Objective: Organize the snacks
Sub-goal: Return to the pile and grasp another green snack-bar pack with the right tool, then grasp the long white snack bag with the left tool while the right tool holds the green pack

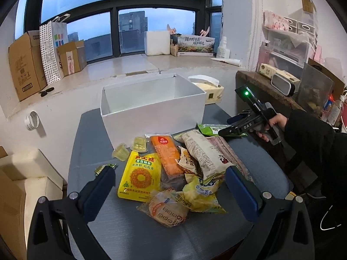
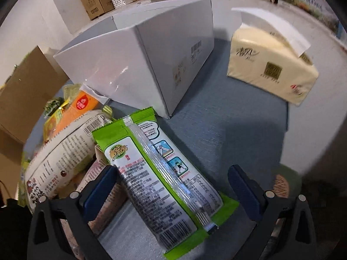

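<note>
The right gripper (image 2: 172,186) has its fingers (image 2: 99,186) spread wide around a green-edged snack packet (image 2: 160,184) lying on the grey counter (image 2: 227,130). The left gripper (image 1: 170,186), also spread and empty, hovers over the snack pile (image 1: 180,169) at frame centre. A white box (image 1: 151,106) stands open behind.

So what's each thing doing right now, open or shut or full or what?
White box: open, looks empty.
Tissue pack: open, a tissue sticking out.
Green-edged snack packet: sealed, lying between the right gripper's fingers.
Left gripper: open, holding nothing.
Right gripper: open.
Jelly cups: sealed, on table.
</note>
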Demonstrator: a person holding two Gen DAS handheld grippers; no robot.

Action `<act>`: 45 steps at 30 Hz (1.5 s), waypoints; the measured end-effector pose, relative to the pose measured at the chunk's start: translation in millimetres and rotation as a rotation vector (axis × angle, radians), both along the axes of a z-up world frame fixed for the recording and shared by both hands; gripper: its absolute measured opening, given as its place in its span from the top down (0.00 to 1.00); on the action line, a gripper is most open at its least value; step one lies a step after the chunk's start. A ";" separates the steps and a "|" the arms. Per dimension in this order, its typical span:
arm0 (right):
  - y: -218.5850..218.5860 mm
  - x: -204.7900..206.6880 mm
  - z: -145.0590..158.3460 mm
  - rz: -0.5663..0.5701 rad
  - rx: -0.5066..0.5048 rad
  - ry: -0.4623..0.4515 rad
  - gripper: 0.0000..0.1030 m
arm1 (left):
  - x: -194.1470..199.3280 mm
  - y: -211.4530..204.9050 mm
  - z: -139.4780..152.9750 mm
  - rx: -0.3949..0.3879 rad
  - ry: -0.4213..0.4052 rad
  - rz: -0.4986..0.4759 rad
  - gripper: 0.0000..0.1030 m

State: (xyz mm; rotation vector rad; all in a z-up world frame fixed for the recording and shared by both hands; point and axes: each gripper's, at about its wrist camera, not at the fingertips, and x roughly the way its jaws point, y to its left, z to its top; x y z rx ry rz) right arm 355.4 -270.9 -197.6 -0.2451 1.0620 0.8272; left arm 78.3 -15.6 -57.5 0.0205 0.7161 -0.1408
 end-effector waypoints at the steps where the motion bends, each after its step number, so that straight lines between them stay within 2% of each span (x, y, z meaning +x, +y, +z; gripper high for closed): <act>1: -0.1 0.8 -0.6 0.008 0.012 0.011 0.00 | 1.5 -1.4 -1.1 0.004 0.003 0.002 0.00; 5: 2.5 -3.6 -5.0 0.061 0.030 0.030 0.03 | 6.6 -6.6 -6.4 0.021 0.021 0.004 0.00; 7: 2.2 -8.0 -2.8 0.076 0.054 0.028 0.17 | 9.3 -8.7 -8.7 0.025 0.031 0.006 0.00; 12: -4.1 -20.4 3.8 0.076 0.056 0.007 0.28 | 14.5 -11.9 -11.8 0.011 0.050 0.007 0.00; 16: -10.7 -39.0 17.6 0.034 0.079 -0.067 0.29 | 21.1 -15.7 -16.5 0.023 0.067 0.013 0.00; 21: -9.5 -89.6 45.3 -0.092 -0.019 -0.264 0.29 | 46.0 -29.0 -25.7 0.036 0.103 0.014 0.00; 24: -17.9 -120.4 68.7 -0.185 0.015 -0.285 0.29 | 68.4 -42.4 -34.7 0.041 0.147 0.005 0.00; 32: -25.2 -192.4 109.6 -0.303 -0.032 -0.418 0.29 | 141.4 -88.0 -69.4 0.021 0.297 0.020 0.00; 37: -54.6 -204.3 115.3 -0.422 0.034 -0.350 0.29 | 174.1 -109.9 -100.5 0.070 0.383 0.062 0.00; 40: -66.9 -208.6 113.6 -0.473 0.038 -0.336 0.29 | 180.9 -112.5 -117.1 0.068 0.430 0.067 0.00; 42: -74.7 -209.2 110.6 -0.503 0.060 -0.311 0.29 | 180.3 -112.4 -120.7 0.074 0.424 0.072 0.01; 43: -77.8 -209.0 107.9 -0.509 0.067 -0.296 0.29 | 179.2 -111.3 -120.1 0.064 0.421 0.074 0.06; 44: -79.3 -208.8 106.3 -0.518 0.068 -0.289 0.29 | 178.2 -110.1 -118.4 0.064 0.418 0.078 0.24; 45: -80.1 -209.1 104.3 -0.523 0.069 -0.279 0.29 | 177.5 -109.6 -117.2 0.080 0.419 0.085 0.35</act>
